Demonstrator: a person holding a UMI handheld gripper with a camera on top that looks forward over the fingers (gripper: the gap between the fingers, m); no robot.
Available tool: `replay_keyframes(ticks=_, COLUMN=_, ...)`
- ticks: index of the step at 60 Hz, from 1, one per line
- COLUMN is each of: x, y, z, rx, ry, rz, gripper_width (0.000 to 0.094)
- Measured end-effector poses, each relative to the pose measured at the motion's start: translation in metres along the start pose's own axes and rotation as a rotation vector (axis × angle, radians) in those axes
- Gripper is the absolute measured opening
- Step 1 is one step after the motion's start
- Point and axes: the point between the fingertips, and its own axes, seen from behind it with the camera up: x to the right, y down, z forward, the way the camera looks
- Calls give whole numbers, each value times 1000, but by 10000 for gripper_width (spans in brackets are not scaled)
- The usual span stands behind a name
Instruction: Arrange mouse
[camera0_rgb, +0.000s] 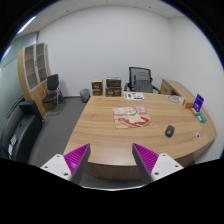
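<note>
A small dark mouse (169, 130) lies on the wooden table (100, 140), to the right of a patterned mouse mat (131, 118) at the table's middle. My gripper (112, 160) is well back from both, above the table's near edge. Its fingers (77, 156) with purple pads stand wide apart with nothing between them.
A black office chair (141, 78) stands behind the table. Boxes (105, 88) and papers (134, 96) lie at the far end. A purple item (199, 101) and a teal object (200, 117) sit at the right. A shelf (35, 70) and a chair (52, 90) stand at the left.
</note>
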Motion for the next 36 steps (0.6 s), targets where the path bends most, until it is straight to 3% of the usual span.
replay_keyframes(ticks=20, x=66, y=0, z=7, rx=48, ry=51, rz=-10, gripper_width=868)
replay_keyframes(ticks=36, x=151, y=25, z=11, rx=22, ry=135, rz=23, gripper_width=867)
